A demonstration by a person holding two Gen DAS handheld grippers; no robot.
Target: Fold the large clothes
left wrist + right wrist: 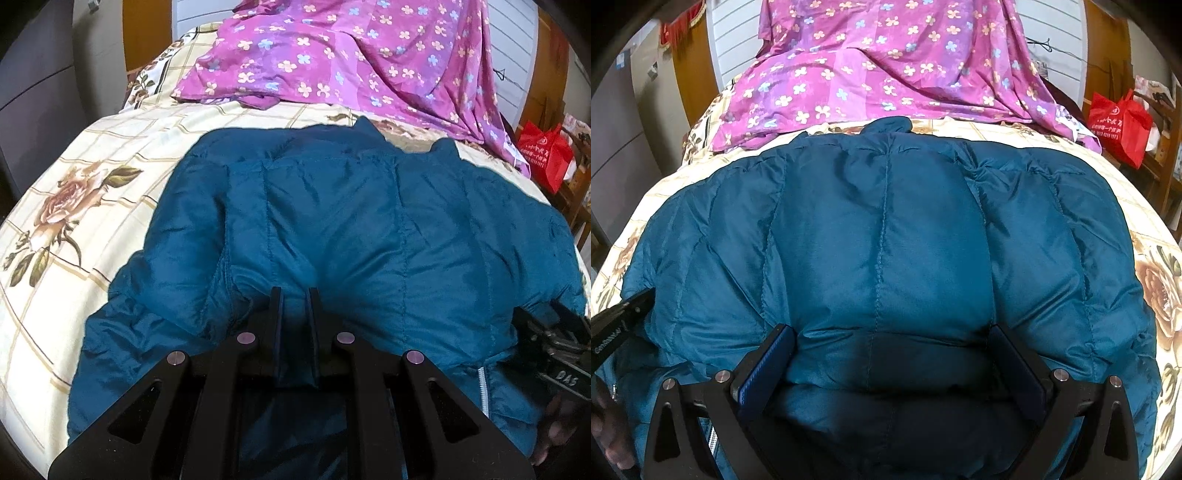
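Observation:
A large teal padded jacket lies spread on the bed, back side up, its collar at the far edge. My left gripper is shut on a fold of the jacket's near hem, with teal fabric pinched between its narrow jaws. In the right wrist view the jacket fills the frame. My right gripper stands wide open at the near hem, and the puffy fabric bulges between its blue pads. Part of the left gripper's body shows at the left edge there. A zipper runs along the near hem.
The bed carries a cream sheet with rose prints. A purple flowered cloth is heaped at the far end of the bed. A red bag stands beside the bed at the right. A hand holds the right gripper.

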